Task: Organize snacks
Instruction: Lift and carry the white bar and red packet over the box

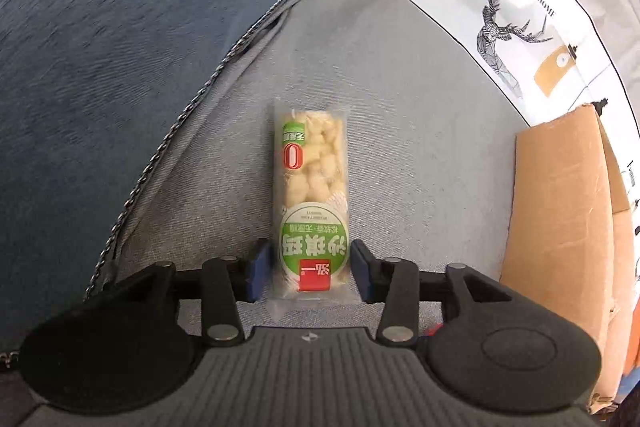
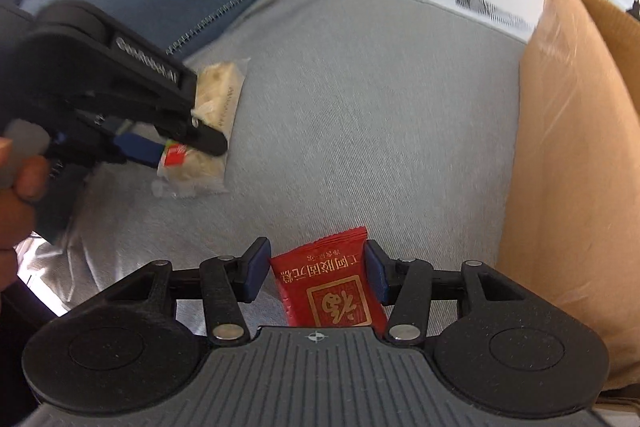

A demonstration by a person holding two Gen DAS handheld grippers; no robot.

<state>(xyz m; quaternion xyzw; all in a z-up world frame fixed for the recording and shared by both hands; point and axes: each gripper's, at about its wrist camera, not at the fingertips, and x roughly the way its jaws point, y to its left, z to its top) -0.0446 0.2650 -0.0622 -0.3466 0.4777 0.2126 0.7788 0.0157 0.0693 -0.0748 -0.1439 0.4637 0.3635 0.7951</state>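
Note:
A clear snack bar packet with a green label (image 1: 311, 195) lies on a grey cushion (image 1: 420, 163). My left gripper (image 1: 311, 269) straddles its near end, blue pads close to both sides, a small gap showing on each. The packet also shows in the right wrist view (image 2: 212, 115) with the left gripper (image 2: 176, 143) over it. A red snack sachet with gold print (image 2: 332, 285) sits between the blue pads of my right gripper (image 2: 318, 273), which stand slightly apart from it.
A brown cardboard box (image 1: 560, 243) stands at the right edge of the cushion; it also shows in the right wrist view (image 2: 576, 163). A white fabric bin with a deer print (image 1: 508, 23) is behind. A blue sofa back (image 1: 100, 47) rises on the left.

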